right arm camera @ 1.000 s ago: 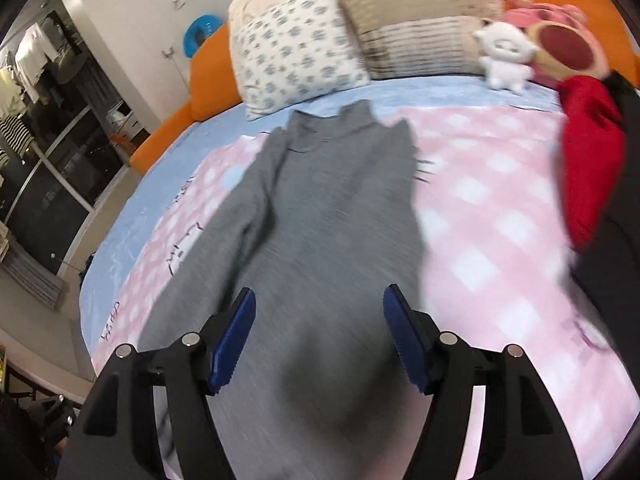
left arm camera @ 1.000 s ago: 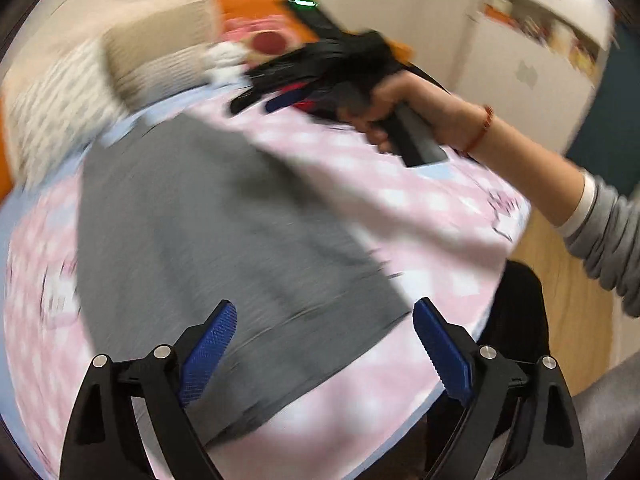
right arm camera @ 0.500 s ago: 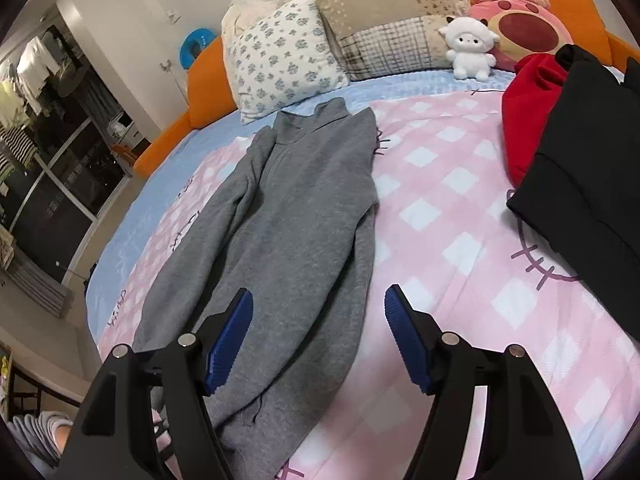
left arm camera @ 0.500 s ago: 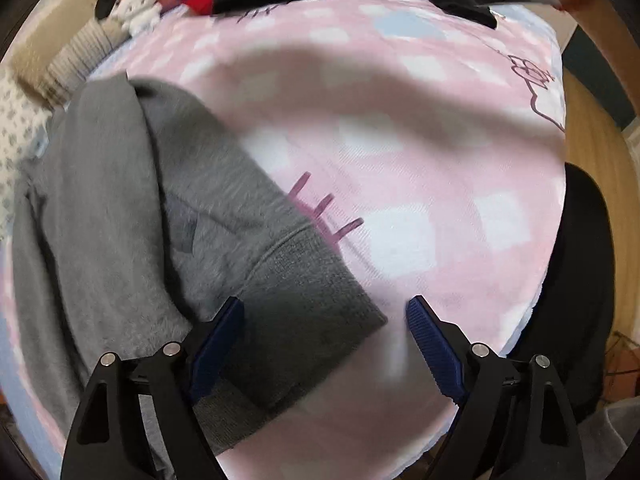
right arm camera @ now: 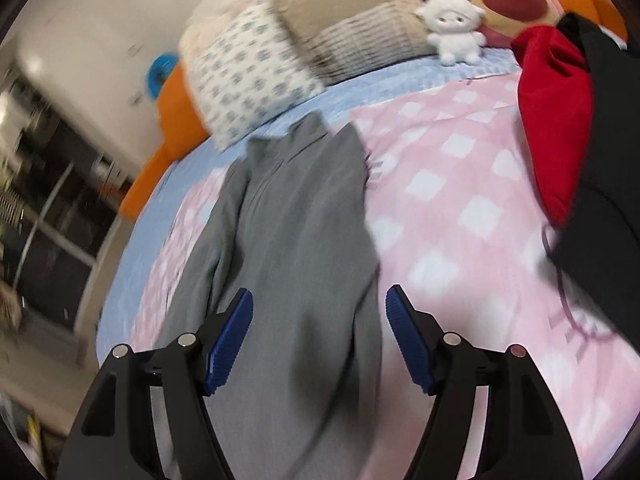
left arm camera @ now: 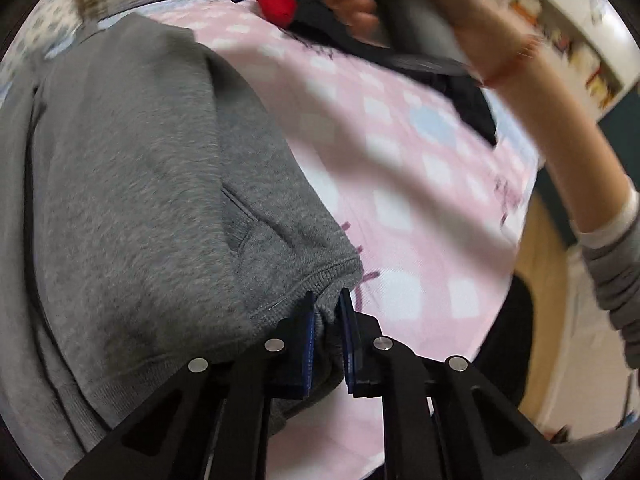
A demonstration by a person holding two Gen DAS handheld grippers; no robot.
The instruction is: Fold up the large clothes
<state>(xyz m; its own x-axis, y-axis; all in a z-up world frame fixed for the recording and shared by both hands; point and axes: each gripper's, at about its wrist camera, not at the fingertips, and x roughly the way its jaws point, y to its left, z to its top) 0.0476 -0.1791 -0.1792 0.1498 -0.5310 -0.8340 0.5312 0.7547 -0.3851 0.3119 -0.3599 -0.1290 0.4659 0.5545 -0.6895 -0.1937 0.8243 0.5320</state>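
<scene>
Jaws first: the left gripper (left arm camera: 326,312) has its blue pads pinched together on the ribbed hem corner of the grey sweater (left arm camera: 132,184), while the right gripper (right arm camera: 320,312) hangs above the same sweater with its jaws wide apart, gripping nothing. That sweater lies lengthwise on the bed (right arm camera: 460,208), over the pink checked sheet, collar toward the pillows (right arm camera: 256,76). Only the right wrist view shows the full length of it, though motion blur smears the lower half so I can't make out where the hem ends there. Left wrist view is the one with the actual pinch, plus the person's right hand (left arm camera: 352,4) up top holding the other gripper, pretty blurred and partly cut off by the frame edge. A black garment (right arm camera: 600,184) and a red garment (right arm camera: 556,120) sit on the right side of the bed, both cropped at the edge. Small white plush toy (right arm camera: 454,36) sits by the pillows, with a pink plush (right arm camera: 516,4) behind it.
</scene>
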